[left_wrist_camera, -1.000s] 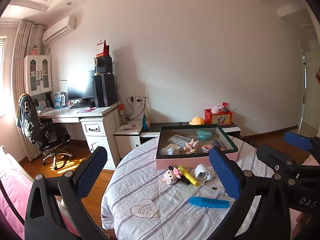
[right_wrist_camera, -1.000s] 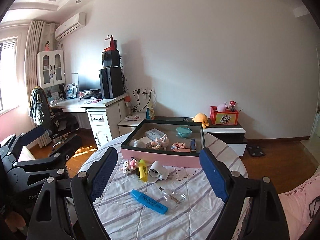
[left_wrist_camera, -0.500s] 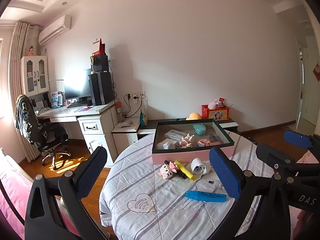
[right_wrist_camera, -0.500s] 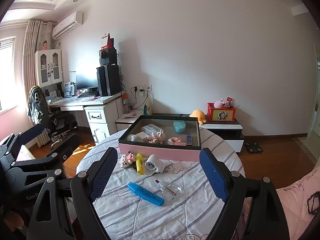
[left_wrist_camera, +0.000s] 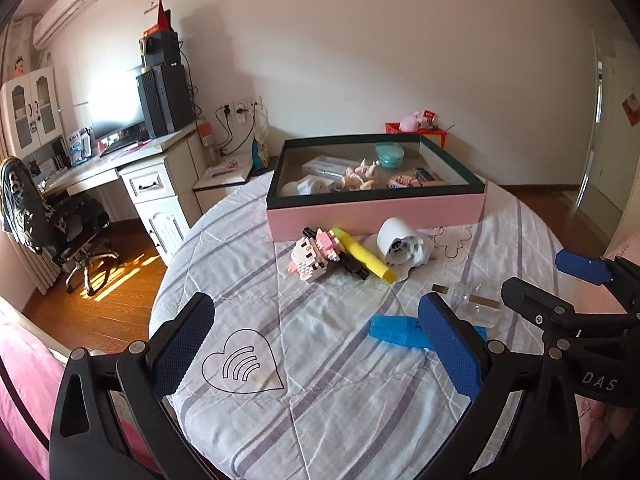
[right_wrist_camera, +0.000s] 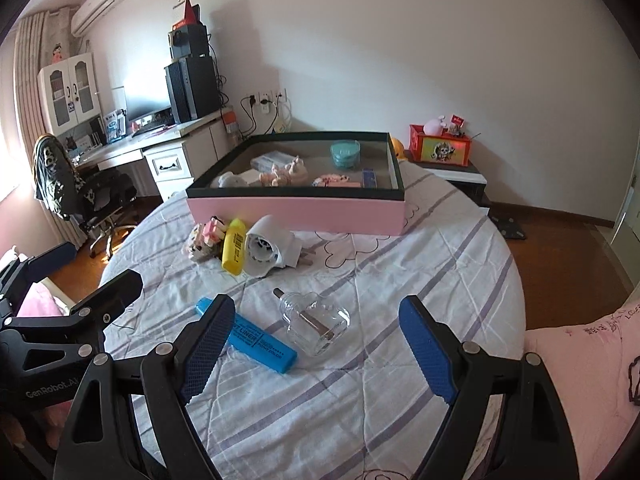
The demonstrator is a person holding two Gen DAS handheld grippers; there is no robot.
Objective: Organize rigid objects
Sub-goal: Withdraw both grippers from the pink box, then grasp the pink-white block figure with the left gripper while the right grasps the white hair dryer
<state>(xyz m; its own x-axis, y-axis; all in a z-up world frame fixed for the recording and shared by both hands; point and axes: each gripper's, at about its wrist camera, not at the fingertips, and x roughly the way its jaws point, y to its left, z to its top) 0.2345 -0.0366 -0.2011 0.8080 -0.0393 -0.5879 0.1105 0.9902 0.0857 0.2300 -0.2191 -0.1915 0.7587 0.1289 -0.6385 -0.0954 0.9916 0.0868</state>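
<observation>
1. The left tongs (left_wrist_camera: pixel 316 346) were spread wide with nothing between the pads, hanging over the near part of the round counter (left_wrist_camera: pixel 320 420) with its striped quilt
2. The right tongs (right_wrist_camera: pixel 316 350) were likewise spread and empty, with the clear glass bottle (right_wrist_camera: pixel 314 322) lying on the quilt between and just beyond their pads
3. The blue highlighter (right_wrist_camera: pixel 246 336) lay flat beside the bottle; the right view showed its printed label, partly behind the left blue pad, whereas the left view hid much of the pen behind a pad
4. Farther back, close together, lay the block figure (left_wrist_camera: pixel 314 254), the yellow highlighter (left_wrist_camera: pixel 362 256) and the white cylinder (left_wrist_camera: pixel 400 242) tipped on its side, all just in front of the pink box (left_wrist_camera: pixel 376 210)
5. Only the left view showed a dark item touching the yellow highlighter, and the heart drawing (left_wrist_camera: pixel 240 364) stitched on the quilt
6. Only the right view showed the yellow highlighter's barcode and the flower outlines on the quilt
7. The box held a teal bowl (right_wrist_camera: pixel 345 154), a small pale doll (right_wrist_camera: pixel 282 172), a clear case and other bits too small to tell
8. Each view caught the other tongs at its edge: the right ones at the left view's right side, the left ones at the right view's left side
9. The desk (right_wrist_camera: pixel 160 148) with chair stood behind on the left; the red toy box (right_wrist_camera: pixel 440 146) showed fully only in the right view
</observation>
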